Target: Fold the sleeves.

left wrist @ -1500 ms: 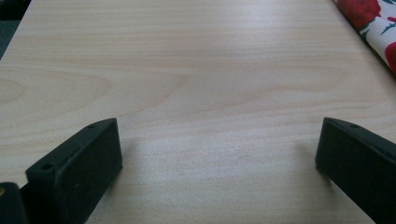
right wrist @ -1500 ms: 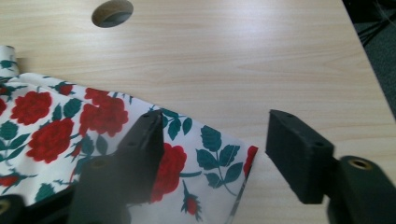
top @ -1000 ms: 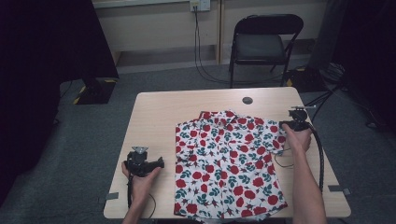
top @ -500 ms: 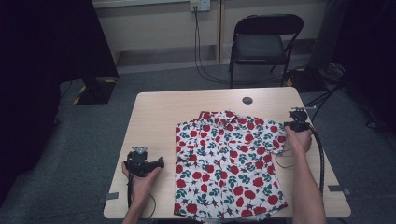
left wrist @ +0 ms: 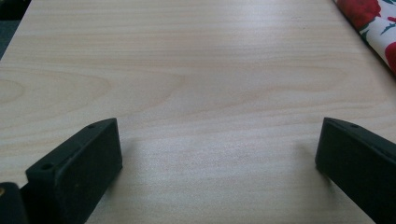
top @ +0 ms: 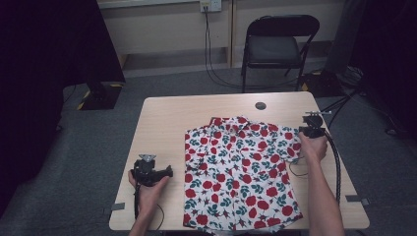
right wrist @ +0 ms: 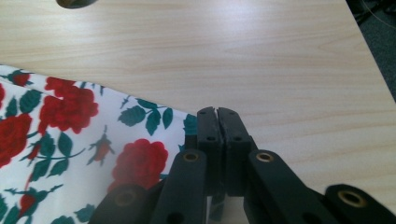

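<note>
A pale wood-grain table (top: 162, 123) stood on grey carpet (top: 74, 162), with a black folding chair (top: 278, 46) well beyond its far edge and cables trailing down the wall behind. The rose-print short-sleeved shirt (top: 238, 172) lay flat across the table's right half, collar toward the far edge. The right gripper (right wrist: 218, 114) had its jaws pressed together, having just been closing, and they pinched the hem of the shirt's right sleeve (right wrist: 187, 122); bare wood ran ahead of it to the far edge, where a small dark round grommet (right wrist: 74, 3) sat off to its left, and the table's side edge lay close on its right. The left gripper (left wrist: 219, 154) rested low over bare wood with jaws spread wide and nothing between them, the shirt's edge off to its right and open tabletop ahead.
</note>
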Motion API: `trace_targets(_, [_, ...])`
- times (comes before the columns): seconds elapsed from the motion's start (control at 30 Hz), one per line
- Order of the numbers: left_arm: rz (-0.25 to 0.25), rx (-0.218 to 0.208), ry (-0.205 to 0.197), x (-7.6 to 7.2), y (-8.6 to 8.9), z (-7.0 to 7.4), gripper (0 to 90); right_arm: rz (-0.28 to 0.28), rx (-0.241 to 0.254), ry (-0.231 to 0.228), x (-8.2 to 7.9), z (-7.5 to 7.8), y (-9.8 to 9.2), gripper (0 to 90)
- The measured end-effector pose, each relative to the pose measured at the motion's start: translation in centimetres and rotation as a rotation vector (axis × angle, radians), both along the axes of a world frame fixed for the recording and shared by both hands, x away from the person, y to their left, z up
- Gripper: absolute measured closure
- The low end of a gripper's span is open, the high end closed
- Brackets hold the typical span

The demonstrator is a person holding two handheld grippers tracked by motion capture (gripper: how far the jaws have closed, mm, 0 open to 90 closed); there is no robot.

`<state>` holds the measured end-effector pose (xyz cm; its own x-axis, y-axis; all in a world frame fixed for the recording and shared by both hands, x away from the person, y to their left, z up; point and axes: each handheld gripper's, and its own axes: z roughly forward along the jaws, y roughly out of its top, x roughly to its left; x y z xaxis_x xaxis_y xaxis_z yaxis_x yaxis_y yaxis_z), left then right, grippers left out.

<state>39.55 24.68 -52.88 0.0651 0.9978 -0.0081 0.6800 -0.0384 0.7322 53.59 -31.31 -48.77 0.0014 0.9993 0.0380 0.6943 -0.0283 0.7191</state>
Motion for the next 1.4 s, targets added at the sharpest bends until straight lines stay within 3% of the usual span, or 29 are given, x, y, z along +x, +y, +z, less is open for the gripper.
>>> trace_targets(0.57, [0.003, -0.002, -0.001, 0.0, 0.0, 0.0, 0.1, 0.069, -0.005, -0.068, -1.0, 2.9, 2.6, 88.7])
trace_targets(1.4, [0.003, -0.002, 0.0, 0.0, 0.0, 0.0, 0.1, 0.163, -0.027, -0.086, -0.8, 3.7, 8.1, 88.7])
